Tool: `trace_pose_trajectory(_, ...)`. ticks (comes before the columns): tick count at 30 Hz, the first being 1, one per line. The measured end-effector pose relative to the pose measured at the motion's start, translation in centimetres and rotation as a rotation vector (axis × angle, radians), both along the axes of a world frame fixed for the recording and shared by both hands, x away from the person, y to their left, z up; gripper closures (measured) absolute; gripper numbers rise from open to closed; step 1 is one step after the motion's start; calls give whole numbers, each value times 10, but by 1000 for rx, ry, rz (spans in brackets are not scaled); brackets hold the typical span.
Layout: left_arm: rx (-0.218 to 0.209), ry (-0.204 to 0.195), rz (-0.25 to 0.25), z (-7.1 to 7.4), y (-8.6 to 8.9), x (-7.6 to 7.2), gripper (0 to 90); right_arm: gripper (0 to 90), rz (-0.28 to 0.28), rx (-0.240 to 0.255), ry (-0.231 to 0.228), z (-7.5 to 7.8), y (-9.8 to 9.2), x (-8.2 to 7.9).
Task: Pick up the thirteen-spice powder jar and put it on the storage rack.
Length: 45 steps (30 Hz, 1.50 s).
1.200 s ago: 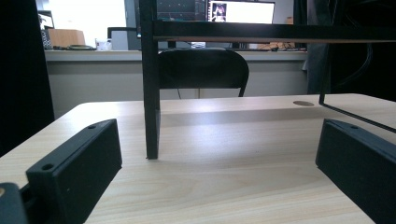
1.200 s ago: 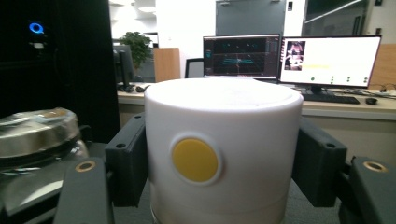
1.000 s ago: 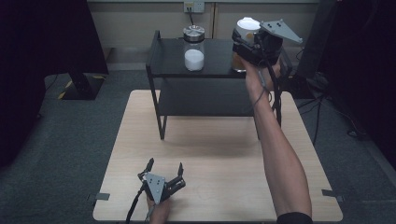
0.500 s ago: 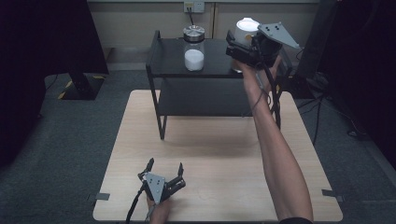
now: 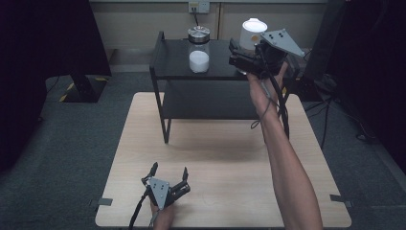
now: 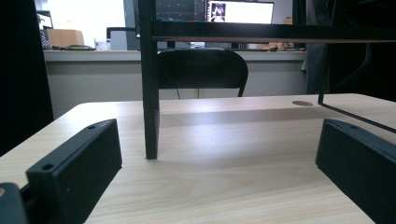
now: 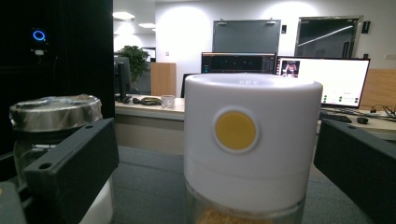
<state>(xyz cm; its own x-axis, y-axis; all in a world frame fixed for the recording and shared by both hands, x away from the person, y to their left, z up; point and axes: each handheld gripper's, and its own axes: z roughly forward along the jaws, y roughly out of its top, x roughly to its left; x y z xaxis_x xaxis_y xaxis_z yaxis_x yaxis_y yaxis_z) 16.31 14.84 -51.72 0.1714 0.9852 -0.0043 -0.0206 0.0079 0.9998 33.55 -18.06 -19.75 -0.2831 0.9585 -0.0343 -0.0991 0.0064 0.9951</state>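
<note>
1. Broadly, the wooden surface (image 5: 225, 158) carries a black two-tier shelf (image 5: 172, 57); in the left gripper view one shelf leg (image 6: 150, 93) stands on the wood and the shelf's top is cut off by the frame.
2. Up on the shelf's top board, at its right end, stands the white-lidded canister (image 5: 253, 34). From above its lower half is hidden behind the right gripper (image 5: 239, 53); the right gripper view shows what the high view cannot — a round yellow spot (image 7: 235, 131) on the lid and a clear body below with something yellowish inside, cut off at the bottom edge.
3. Left of it on the same board is a glass jar (image 5: 198, 49) with a metal lid, part filled with white stuff; in the right gripper view it sits half behind one finger.
4. Right gripper: fingers wide apart, one on each side of the canister, with gaps showing — not pressing it.
5. Left gripper (image 5: 168, 173) rests low near the surface's front edge, fingers apart, nothing between them.
</note>
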Motion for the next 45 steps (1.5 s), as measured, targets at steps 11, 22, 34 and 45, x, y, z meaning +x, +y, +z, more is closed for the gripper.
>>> trace_pose_trajectory(11,-1,0,-5,0,1,1,0,0,-15,-1,0,-11,-12,-23)
trace_pose_trajectory(22,1,1,4,0,-1,0,0,0,-13,-3,-20,-36,-28,-65)
trace_pose_trajectory(34,1,1,-2,0,0,0,0,0,-12,-10,-6,-76,-43,-113)
trace_pose_trajectory(45,1,0,-2,0,0,0,0,0,11,32,-9,-124,-50,-144)
